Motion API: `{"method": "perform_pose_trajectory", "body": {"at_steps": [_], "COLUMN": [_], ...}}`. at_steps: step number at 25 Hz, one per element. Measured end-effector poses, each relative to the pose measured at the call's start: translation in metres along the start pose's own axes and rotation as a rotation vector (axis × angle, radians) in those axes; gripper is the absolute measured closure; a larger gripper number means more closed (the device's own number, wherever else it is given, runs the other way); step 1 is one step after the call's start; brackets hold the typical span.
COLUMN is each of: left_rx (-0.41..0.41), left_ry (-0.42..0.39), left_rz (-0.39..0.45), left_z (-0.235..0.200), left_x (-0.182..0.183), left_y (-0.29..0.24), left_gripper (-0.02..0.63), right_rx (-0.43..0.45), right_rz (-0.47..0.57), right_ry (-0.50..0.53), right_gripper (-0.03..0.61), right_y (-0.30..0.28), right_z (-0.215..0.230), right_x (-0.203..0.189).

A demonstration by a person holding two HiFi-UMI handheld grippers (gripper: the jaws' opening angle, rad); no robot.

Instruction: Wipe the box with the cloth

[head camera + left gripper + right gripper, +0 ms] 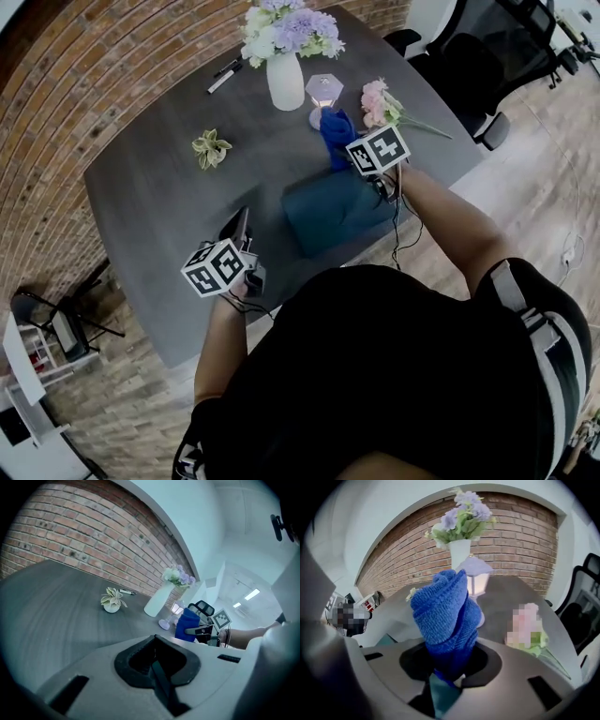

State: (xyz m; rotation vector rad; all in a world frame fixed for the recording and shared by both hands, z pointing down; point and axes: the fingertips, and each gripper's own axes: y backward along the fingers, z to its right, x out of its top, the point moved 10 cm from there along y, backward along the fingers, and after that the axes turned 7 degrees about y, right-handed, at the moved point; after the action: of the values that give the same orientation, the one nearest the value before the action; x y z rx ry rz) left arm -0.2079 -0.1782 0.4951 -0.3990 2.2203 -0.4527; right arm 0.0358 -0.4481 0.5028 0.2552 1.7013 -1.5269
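Observation:
A dark teal box [336,212] lies on the grey table [159,197] near its front edge. My right gripper [367,167] hovers over the box's far right corner, shut on a bunched blue cloth [337,134] that stands up out of the jaws. In the right gripper view the cloth [446,613] fills the middle and hides the gripper [449,670] tips. My left gripper [238,228] rests left of the box, apart from it, shut with nothing in it. From the left gripper [157,666] view, the cloth [187,623] shows ahead.
A white vase of flowers [285,79], a small lamp [323,95] and a pink flower stem [382,104] stand beyond the box. A little potted plant [211,147] and a pen [223,77] lie to the far left. Office chairs [469,66] stand at the right.

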Motion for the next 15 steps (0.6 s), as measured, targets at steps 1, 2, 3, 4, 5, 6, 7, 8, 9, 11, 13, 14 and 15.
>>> {"method": "perform_pose_trajectory", "body": {"at_steps": [1,2,3,4,5,6,7,8,9,11,13,14,15], "left_rx": [-0.006,-0.012,-0.020,-0.028,-0.035,-0.041,-0.046,-0.051,-0.055,-0.066,-0.077,-0.083,-0.089], "left_ry": [-0.002,-0.003,-0.005,-0.007,-0.011,-0.016,-0.021,-0.026,-0.030,-0.039,-0.048,-0.053,-0.057], "left_rz": [-0.008,-0.014,-0.018,-0.022,-0.027,-0.033,-0.040,-0.048,-0.056,-0.071,-0.086,-0.094,-0.102], "left_z": [0.002,0.004,0.006,0.008,0.010,0.012,0.014,0.015,0.017,0.020,0.021,0.022,0.023], "left_x": [0.000,0.001,0.002,0.002,0.003,0.003,0.003,0.002,0.002,0.001,0.000,0.000,-0.001], "left_y": [-0.005,-0.009,-0.013,-0.017,-0.021,-0.023,-0.026,-0.028,-0.029,-0.033,-0.035,-0.036,-0.035], "left_gripper": [0.604,0.604,0.604,0.604,0.604,0.604,0.604,0.604,0.604,0.604,0.604,0.604,0.604], "right_rx": [-0.019,-0.039,-0.059,-0.077,-0.093,-0.106,-0.119,-0.132,-0.147,-0.178,-0.196,-0.200,-0.204], "right_rz": [0.003,0.005,0.008,0.011,0.015,0.019,0.023,0.026,0.027,0.023,0.016,0.014,0.013], "right_ry": [-0.014,-0.025,-0.036,-0.047,-0.060,-0.074,-0.087,-0.098,-0.105,-0.110,-0.116,-0.124,-0.134], "right_gripper": [0.459,0.459,0.459,0.459,0.459,0.459,0.459,0.459,0.459,0.459,0.459,0.459,0.460], "right_y": [0.005,0.011,0.017,0.022,0.027,0.031,0.035,0.038,0.041,0.047,0.053,0.056,0.059], "right_z": [0.007,0.014,0.021,0.028,0.033,0.038,0.041,0.044,0.046,0.050,0.051,0.050,0.048], "right_x": [-0.004,-0.007,-0.010,-0.014,-0.017,-0.020,-0.023,-0.027,-0.030,-0.035,-0.041,-0.045,-0.049]}}
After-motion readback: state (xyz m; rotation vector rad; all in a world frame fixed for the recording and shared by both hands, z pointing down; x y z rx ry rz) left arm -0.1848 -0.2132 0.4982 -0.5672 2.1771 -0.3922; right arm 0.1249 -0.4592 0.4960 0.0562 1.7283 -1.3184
